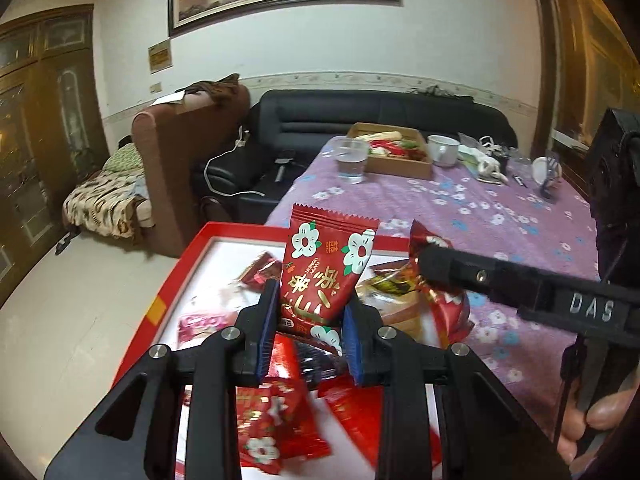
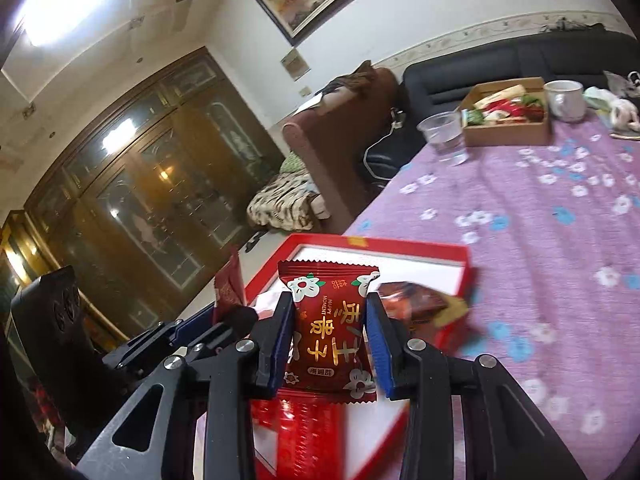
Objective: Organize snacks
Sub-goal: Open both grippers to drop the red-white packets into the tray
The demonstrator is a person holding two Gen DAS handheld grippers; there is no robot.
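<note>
In the left wrist view my left gripper (image 1: 311, 300) is shut on a red snack packet with white flowers (image 1: 326, 264), held upright above a red box (image 1: 200, 246) with a white floor. Several red packets (image 1: 276, 432) lie inside the box. From the right comes my right gripper (image 1: 430, 264), shut on a second red packet (image 1: 450, 312) over the box's right side. The right wrist view shows that packet (image 2: 328, 332) upright between the blue pads (image 2: 378, 344) of the right gripper (image 2: 330, 312). The left gripper (image 2: 224, 314) and its packet (image 2: 229, 284) are at the left.
The box sits at the near left corner of a table with a purple flowered cloth (image 1: 480, 208). Farther back stand a plastic cup (image 1: 352, 160), a cardboard box of snacks (image 1: 400, 160) and a white mug (image 1: 444, 150). A black sofa (image 1: 360, 112) and a brown armchair (image 1: 168, 152) lie beyond.
</note>
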